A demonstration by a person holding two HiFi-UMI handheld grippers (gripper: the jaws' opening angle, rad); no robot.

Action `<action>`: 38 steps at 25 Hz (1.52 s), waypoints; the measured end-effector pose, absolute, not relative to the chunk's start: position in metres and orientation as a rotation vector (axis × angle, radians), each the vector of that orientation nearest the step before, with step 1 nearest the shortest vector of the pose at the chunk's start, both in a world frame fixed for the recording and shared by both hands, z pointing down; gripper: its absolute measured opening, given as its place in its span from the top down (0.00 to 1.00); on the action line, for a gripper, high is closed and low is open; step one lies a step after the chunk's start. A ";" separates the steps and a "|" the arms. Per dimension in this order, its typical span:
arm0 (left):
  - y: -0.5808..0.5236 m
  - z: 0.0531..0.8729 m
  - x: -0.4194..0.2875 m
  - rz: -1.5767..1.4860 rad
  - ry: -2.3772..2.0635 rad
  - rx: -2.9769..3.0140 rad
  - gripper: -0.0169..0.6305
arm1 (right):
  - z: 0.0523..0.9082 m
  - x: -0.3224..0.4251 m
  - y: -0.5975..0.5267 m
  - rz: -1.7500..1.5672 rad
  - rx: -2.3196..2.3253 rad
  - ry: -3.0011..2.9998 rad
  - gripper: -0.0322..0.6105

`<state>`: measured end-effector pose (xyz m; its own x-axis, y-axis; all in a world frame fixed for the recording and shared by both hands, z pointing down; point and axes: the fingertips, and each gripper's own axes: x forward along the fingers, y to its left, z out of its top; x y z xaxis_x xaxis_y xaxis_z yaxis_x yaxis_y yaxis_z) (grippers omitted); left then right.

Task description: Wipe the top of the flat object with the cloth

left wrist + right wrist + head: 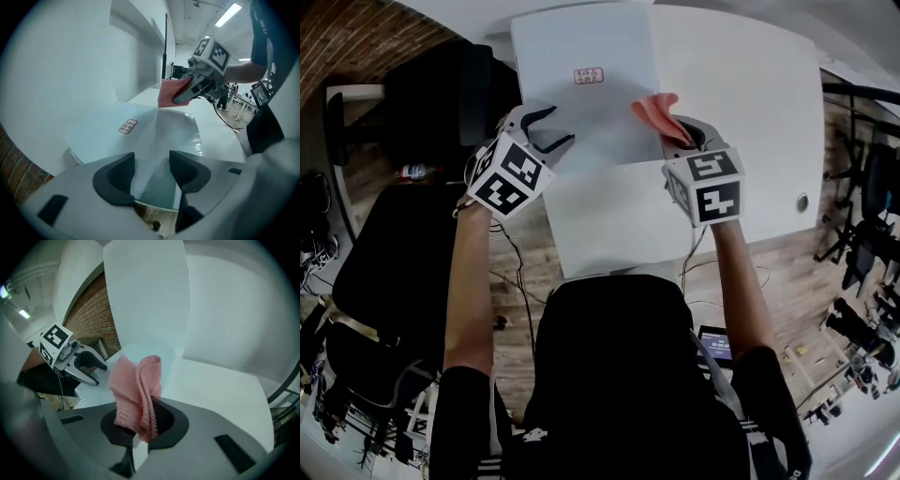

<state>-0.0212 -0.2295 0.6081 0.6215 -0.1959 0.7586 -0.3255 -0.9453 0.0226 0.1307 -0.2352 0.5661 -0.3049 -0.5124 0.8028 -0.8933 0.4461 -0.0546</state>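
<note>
A thin, pale flat sheet (pixel 581 52) with a small red label (pixel 588 76) lies on the white table (pixel 750 103). My left gripper (pixel 551 133) is open at the sheet's left edge. In the left gripper view its jaws (pixel 151 171) stand on either side of the glossy sheet (pixel 159 129), well apart. My right gripper (pixel 680 139) is shut on a pink knitted cloth (pixel 656 111) at the sheet's right side. The cloth (pixel 138 394) stands up bunched out of the jaws (pixel 140 427), slightly above the surface. The left gripper view shows the cloth (pixel 168 93) apart from the label (pixel 127 126).
Black office chairs (pixel 412 94) stand to the left of the table, with a bottle (pixel 412 172) between them. The table has a round cable hole (pixel 803 202) near its right edge. Cables and a small screen (pixel 715 343) lie on the wooden floor.
</note>
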 end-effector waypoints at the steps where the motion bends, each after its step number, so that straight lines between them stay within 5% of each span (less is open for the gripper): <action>1: -0.229 0.608 -0.021 1.228 -0.434 2.682 0.61 | 0.566 0.129 -0.238 0.649 1.163 -1.957 0.88; 38: -0.229 0.610 -0.019 1.237 -0.432 2.671 0.61 | 0.598 0.049 -0.281 0.571 0.912 -1.956 0.88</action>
